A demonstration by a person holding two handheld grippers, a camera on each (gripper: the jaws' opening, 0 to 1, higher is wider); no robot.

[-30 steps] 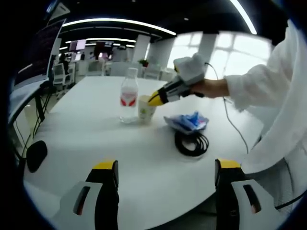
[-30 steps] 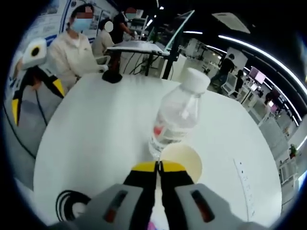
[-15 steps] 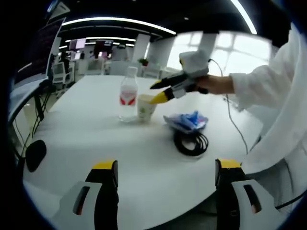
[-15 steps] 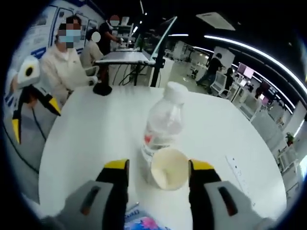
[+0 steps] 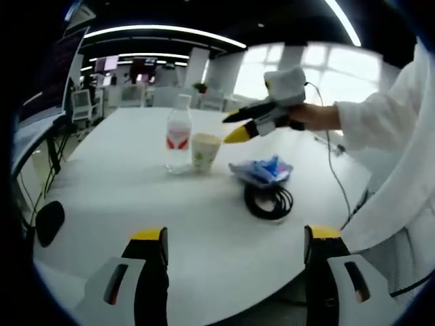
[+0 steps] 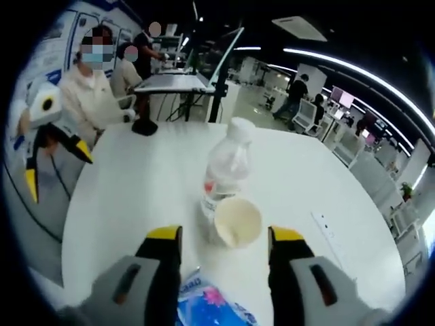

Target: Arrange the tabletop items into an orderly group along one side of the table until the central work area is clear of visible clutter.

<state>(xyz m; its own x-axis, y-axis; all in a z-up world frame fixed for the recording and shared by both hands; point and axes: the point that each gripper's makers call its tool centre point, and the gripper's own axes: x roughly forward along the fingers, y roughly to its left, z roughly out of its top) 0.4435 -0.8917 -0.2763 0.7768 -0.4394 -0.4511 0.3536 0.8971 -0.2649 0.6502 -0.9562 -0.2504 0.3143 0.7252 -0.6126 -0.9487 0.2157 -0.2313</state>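
Both fingers (image 6: 285, 238) apart, off paper cup (image 6: 236, 221)

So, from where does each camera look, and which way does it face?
Left gripper view: low at the table edge, facing the water bottle, paper cup, blue packet, cable coil; own fingers apart, white sleeve, right gripper.
Right gripper view: above the cup, facing across the table; own fingers apart, left gripper.
Shared: bottle, cup, packet.

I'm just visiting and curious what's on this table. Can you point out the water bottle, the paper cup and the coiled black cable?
water bottle (image 5: 179, 139): left gripper view, on its red label.
paper cup (image 6: 236, 222): right gripper view, inside its open mouth.
coiled black cable (image 5: 269, 202): left gripper view, on the coil's loops.
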